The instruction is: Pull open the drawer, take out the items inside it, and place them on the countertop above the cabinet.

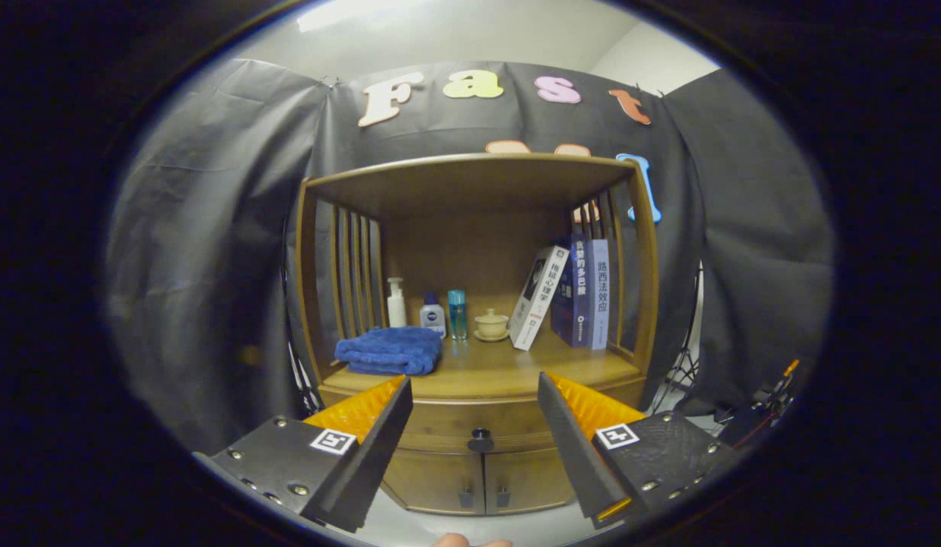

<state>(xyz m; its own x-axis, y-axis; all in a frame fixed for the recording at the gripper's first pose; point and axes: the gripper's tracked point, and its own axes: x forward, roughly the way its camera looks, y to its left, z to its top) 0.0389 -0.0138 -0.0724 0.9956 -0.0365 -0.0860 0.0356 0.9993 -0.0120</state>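
Faced the wooden cabinet [478, 304] squarely, from a little way back. Held the gripper [475, 441] spread wide with nothing between the fingers, well short of the cabinet front. Framed the drawer [478, 419], shut flush under the shelf edge, in the gap between the two fingers, with its small dark knob [481, 438] almost on the centre line. Judged that alignment deliberate: straight approach, then closing on the knob and pulling back along the same line. Kept the opening far wider than the knob, presumably to leave margin for the approach.

Could not see inside the drawer, so nothing to say about the items to be taken out. Below the drawer, two small cupboard doors [481, 482] closed, each with a handle near the middle seam.

Read the countertop [508, 368] above the drawer as the destination. Found it partly occupied: folded blue towel [389, 351] at the left front, white pump bottle [396, 302], small white bottle [433, 315] and slim blue bottle [457, 314] behind it, pale lidded cup on a saucer [491, 325] near the centre, books [569, 296] leaning and standing at the right. Left bare wood along the front centre and right, the likeliest spot for setting things down.

Task barely begun by this reading: drawer not yet touched. Main risk judged to be a small round knob slipping out of a loose or off-centre pinch.
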